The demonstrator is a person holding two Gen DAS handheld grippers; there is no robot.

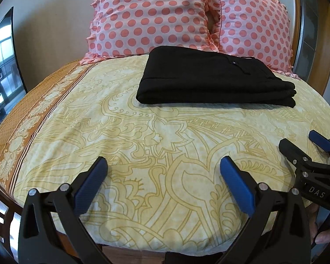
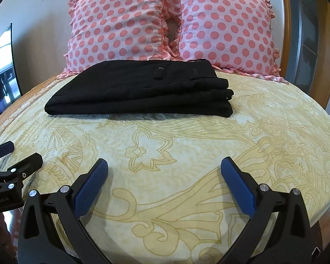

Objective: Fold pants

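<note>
Bed (image 1: 143,145), covered by a yellow patterned sheet with an orange border along its left side; it serves as the flat, soft work surface, broad enough to carry a garment spread out and yielding enough that fingers can slide under cloth.

Pillows (image 2: 171,24), two, pink with coral dots, propped at the head of the bed against the wall. They stand behind the work area and so mark its far limit.

Pants (image 2: 140,90), black, lying on the sheet toward the head of the bed, their far edge just beside the base of the pillows. They form a compact rectangle of several stacked layers, the layer edges showing stepped at the right end, a button and belt loop on top. Judged from this shape, folding is complete or nearly so; the bundle rests clear of both tools, untouched.

Left gripper (image 1: 164,176), at the near edge of the bed, well apart from the pants, jaws spread wide and holding nothing.

Right gripper (image 2: 165,176), alongside the left one at the same near edge, likewise spread wide and empty. The tip of each tool appears at the margin of the other's view. Both being drawn away with fingers apart suggests release rather than approach, though this cannot be settled here.
</note>
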